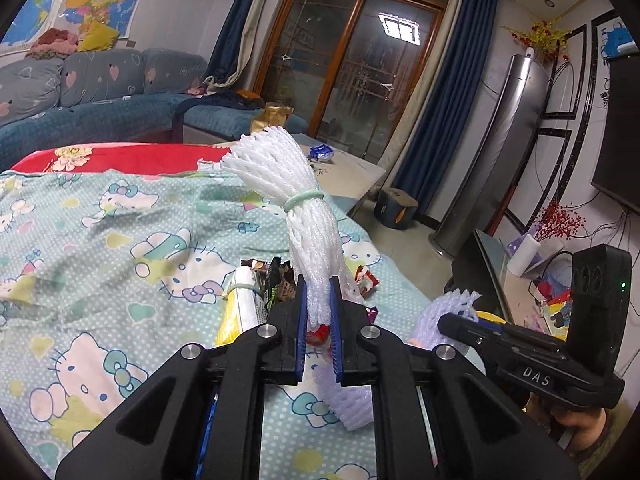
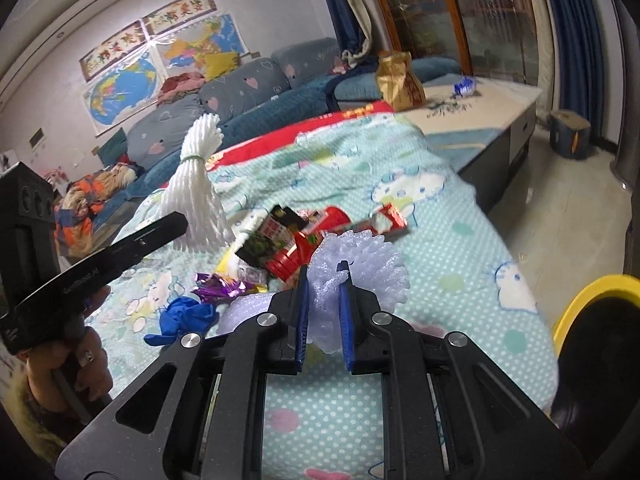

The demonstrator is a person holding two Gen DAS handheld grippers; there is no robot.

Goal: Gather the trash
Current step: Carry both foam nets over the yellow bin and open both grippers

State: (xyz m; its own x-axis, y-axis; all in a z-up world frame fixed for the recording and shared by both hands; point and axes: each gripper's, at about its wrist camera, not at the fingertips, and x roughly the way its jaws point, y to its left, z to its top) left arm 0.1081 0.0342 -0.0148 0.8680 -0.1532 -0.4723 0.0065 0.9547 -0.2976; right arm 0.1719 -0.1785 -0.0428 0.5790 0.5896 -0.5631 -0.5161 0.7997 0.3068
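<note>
Both tongs are closed on foam. The left gripper point(image 1: 319, 300) pinches a tall bundle of white foam netting point(image 1: 296, 200), tied at its waist with a pale green band point(image 1: 302, 200); the bundle stands nearly upright above the jaws, its lower end hanging out beneath them. The right gripper point(image 2: 325, 292) clamps a looser, frilled foam sleeve point(image 2: 360, 264), which fans out past the fingertips.

Both pieces are held over the cartoon-cat bedspread point(image 2: 440, 240), clear of the rest of the litter. That litter lies just beyond the grippers in a small heap: red snack wrappers point(image 2: 320, 236), a dark green packet point(image 2: 264, 246), a purple foil wrapper point(image 2: 218, 282), a crumpled blue glove point(image 2: 184, 316) and a yellow-and-white tube point(image 1: 240, 308).

A yellow-rimmed bin point(image 2: 592, 292) sits at the near right edge of the bed, low beside the right gripper, and I judge that is where the foam should go. To do this well, the person should keep both grips firm, since foam compresses and can slip. The right piece is nearest and should go first, brought fully over the dark mouth before the jaws part. The tall bundle needs tipping so its long end drops in and does not catch on the rim. The carry should pass over the wrappers without dragging them.
</note>
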